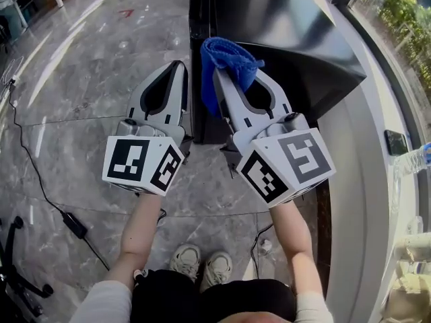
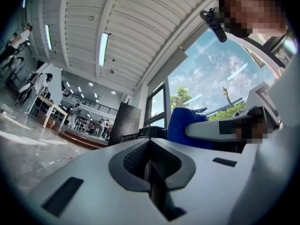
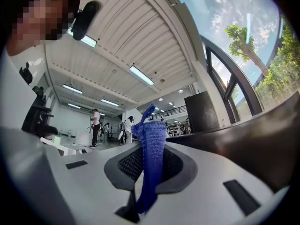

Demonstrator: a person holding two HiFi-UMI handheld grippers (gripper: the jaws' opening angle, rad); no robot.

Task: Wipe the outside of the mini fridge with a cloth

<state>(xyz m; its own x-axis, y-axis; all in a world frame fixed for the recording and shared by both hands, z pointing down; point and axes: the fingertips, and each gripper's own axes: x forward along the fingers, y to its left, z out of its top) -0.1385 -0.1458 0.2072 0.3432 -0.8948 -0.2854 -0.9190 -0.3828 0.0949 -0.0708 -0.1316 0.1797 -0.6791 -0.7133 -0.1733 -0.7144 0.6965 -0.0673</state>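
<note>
Forward, right gripper [image 1: 240, 73] around cloth [image 1: 225, 56].

seen from above, the person is stretching the left forearm [image 1: 138, 224] and the right forearm [image 1: 296, 244], both bare, forward and down, each hand gripping a two-jaw tool. the left gripper [image 1: 178, 69] is pointing away from the body, just beside the right gripper [image 1: 225, 79], and their tips are leaning slightly toward each other. each marker cube [image 1: 143, 163] is facing back toward the person. the left jaws are pressing together with nothing between them. the right jaws are pinching a blue cloth [image 3: 151, 149], which is sticking out past their tips.
</note>
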